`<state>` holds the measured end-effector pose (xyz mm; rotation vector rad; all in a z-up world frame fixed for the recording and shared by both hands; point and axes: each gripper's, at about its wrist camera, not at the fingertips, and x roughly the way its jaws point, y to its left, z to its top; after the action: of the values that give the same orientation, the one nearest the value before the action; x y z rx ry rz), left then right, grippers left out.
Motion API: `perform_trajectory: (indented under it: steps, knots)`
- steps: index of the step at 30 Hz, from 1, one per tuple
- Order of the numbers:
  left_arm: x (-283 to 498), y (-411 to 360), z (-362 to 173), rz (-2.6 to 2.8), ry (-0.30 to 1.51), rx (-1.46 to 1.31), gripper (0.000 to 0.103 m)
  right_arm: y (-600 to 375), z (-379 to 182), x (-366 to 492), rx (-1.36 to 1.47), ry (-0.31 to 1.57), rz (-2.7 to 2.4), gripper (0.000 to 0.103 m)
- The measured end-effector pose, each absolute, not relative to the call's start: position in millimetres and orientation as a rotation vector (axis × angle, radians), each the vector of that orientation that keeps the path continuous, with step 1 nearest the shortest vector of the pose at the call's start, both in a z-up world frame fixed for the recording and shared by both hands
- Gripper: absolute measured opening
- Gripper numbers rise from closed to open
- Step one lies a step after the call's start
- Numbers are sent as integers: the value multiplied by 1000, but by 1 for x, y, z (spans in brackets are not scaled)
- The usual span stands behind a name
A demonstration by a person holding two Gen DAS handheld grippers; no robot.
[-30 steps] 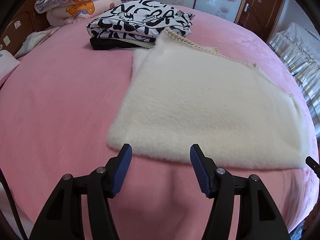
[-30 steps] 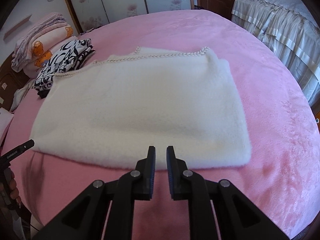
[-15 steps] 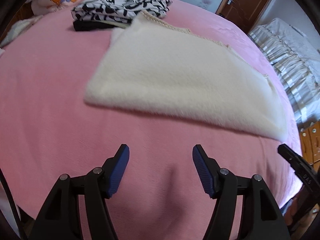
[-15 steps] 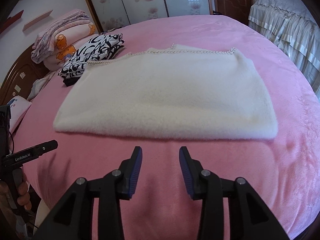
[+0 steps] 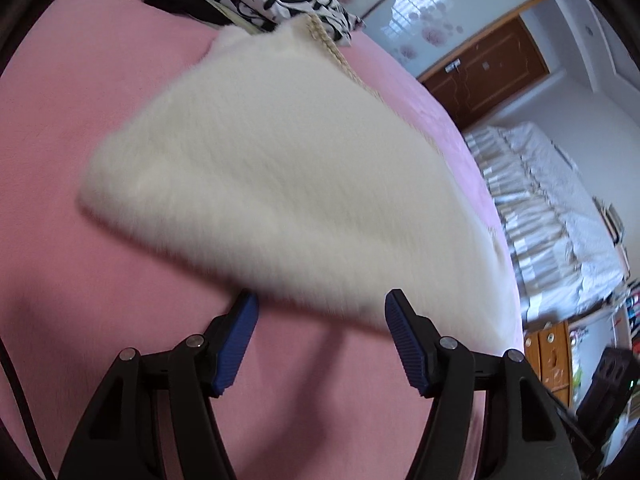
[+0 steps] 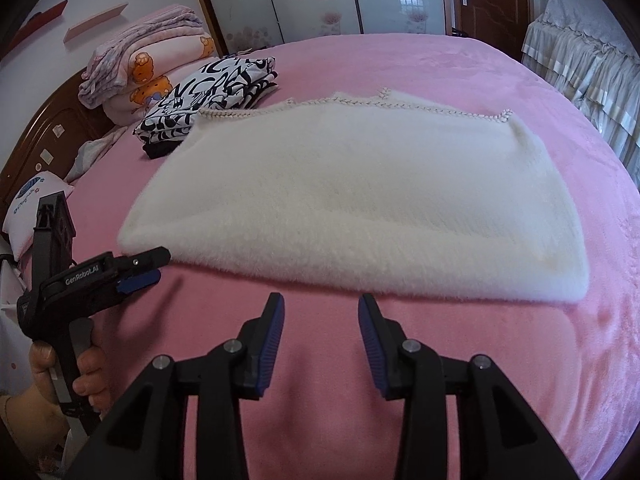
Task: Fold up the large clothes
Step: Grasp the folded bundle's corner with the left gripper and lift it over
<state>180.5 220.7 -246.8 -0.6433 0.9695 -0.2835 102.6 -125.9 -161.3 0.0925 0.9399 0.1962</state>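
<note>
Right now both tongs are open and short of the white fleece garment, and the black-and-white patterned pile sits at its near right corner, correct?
One thing is wrong: the black-and-white patterned pile sits at the far left corner of the white fleece garment, as the right wrist view shows. The rest holds: left tongs and right tongs are open, short of its near edge.

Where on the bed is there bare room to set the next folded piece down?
Bare pink bedspread lies beyond the white fleece garment, toward the door, and along its right side. A narrower strip runs between its near edge and the right claw. The left is crowded: the black-and-white folded stack touches the garment's far-left corner, with the pillows behind.
</note>
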Motion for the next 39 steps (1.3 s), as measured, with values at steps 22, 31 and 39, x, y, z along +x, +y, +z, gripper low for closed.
perform_trajectory:
  steps: [22,31,39]
  knots:
    - [244,195,-191,-66,700,-435,21,-70,-174,240,-120,877,167,18]
    - [230,131,-123,-124,570,-176,20,-97,-196,245,69,965,282,17]
    - [238,30,-74,-280,518,-72,20,-183,-158,198,294,905,254,16]
